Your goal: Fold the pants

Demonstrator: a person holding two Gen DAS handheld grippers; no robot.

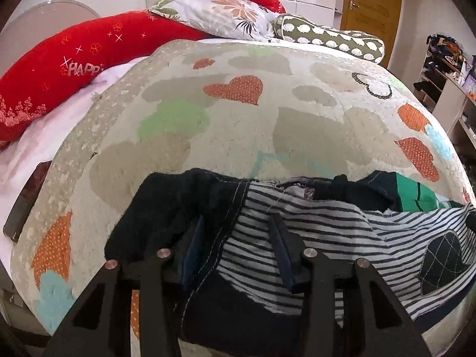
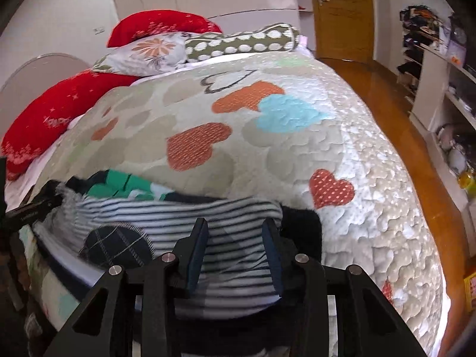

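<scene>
The pants (image 1: 312,232) are grey-and-navy striped with dark navy panels and a quilted dark patch (image 1: 446,255); they lie bunched across the near edge of the bed. My left gripper (image 1: 238,223) is open, its jaws straddling the striped cloth and a stitched navy seam. In the right wrist view the pants (image 2: 178,214) show the same patch (image 2: 119,247). My right gripper (image 2: 235,226) is open, jaws on either side of the striped cloth. The left gripper's tip (image 2: 44,199) shows at the left edge.
The bed has a heart-pattern quilt (image 1: 238,113). Red pillows (image 1: 59,68), a floral pillow (image 1: 220,15) and a dotted bolster (image 1: 333,38) lie at its head. A green garment (image 1: 416,193) lies beside the pants. Wooden floor (image 2: 401,119) and shelves (image 2: 440,89) are on the right.
</scene>
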